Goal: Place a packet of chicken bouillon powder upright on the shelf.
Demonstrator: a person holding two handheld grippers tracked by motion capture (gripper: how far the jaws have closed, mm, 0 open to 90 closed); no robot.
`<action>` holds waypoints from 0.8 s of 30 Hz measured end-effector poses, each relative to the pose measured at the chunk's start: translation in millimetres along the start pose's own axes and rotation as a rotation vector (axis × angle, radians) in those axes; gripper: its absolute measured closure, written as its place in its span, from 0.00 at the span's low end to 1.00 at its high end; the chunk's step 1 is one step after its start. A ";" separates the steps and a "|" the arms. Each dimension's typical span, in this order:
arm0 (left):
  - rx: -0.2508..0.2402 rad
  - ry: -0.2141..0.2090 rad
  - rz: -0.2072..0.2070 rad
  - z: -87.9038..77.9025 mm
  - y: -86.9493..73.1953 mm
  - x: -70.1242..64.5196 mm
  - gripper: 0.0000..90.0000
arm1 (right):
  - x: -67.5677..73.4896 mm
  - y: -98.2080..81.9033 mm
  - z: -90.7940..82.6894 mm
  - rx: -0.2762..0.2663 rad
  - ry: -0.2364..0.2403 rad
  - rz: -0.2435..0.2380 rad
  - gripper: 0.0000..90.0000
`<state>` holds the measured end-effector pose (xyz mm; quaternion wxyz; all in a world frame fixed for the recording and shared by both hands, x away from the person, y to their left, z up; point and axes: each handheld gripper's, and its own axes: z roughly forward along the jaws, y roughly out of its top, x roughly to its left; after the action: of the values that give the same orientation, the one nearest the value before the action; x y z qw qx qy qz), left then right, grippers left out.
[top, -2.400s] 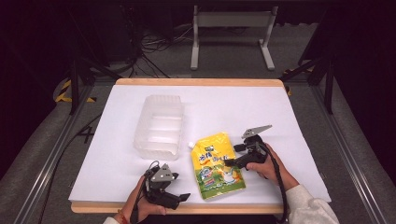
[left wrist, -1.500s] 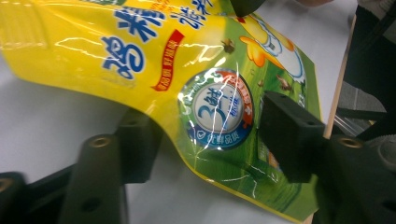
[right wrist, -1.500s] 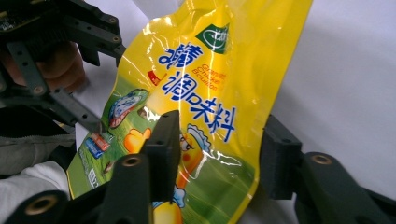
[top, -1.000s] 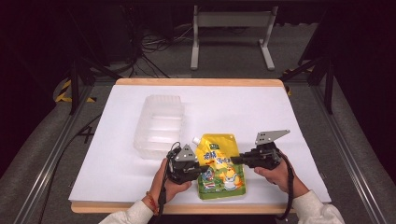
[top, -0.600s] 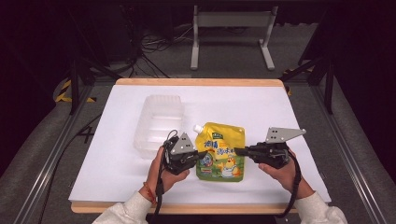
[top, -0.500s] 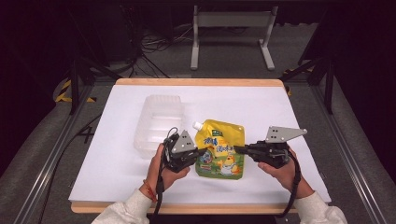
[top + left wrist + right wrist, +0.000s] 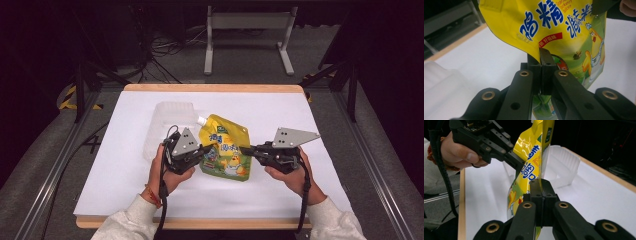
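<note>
**Yellow spouted pouch held up between two grippers**

Over the white table [image 7: 125, 165], the yellow spouted pouch [image 7: 226, 150] hangs off the surface, pinched from both sides. The left gripper [image 7: 202, 151] has its jaws clenched on the pouch's left edge; in the left gripper view the two black jaws meet on the yellow film just below the blue printed characters. The right gripper [image 7: 243, 149] is likewise clamped on the opposite edge, and in the right gripper view its jaws close on the pouch's side seam, with the left gripper and the hand holding it farther off behind. The pouch's white cap points up and toward the far left, near the clear plastic tray [image 7: 162, 122].

That tray lies on the table just behind the left gripper, its ribbed compartments showing; the pouch's upper part overlaps its near right corner in the high view. A wooden rim [image 7: 210, 88] edges the table. Beyond it, on the grey floor, stand a metal frame [image 7: 247, 30] and a tangle of cables [image 7: 165, 47]. A cable trails from each gripper over the person's white sleeves [image 7: 125, 225].
</note>
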<state>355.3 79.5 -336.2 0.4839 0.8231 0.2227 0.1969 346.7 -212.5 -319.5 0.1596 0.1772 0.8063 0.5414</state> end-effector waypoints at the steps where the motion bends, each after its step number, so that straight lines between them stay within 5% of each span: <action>1: -0.009 0.009 -0.001 -2.1 0.4 2.8 0.99 | -0.1 3.1 2.3 -0.006 -0.004 -0.003 1.00; 14: -0.075 0.104 -0.047 -23.3 -6.0 39.7 0.98 | -4.3 34.1 46.6 -0.042 -0.035 -0.057 1.00; 24: -0.120 0.157 -0.058 -34.7 -10.6 62.3 0.97 | -6.2 45.2 74.3 -0.092 -0.039 -0.042 1.00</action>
<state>386.1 143.4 -323.0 0.5190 0.7677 0.2717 0.2598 390.7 -138.8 -304.0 0.1949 0.1631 0.7807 0.5709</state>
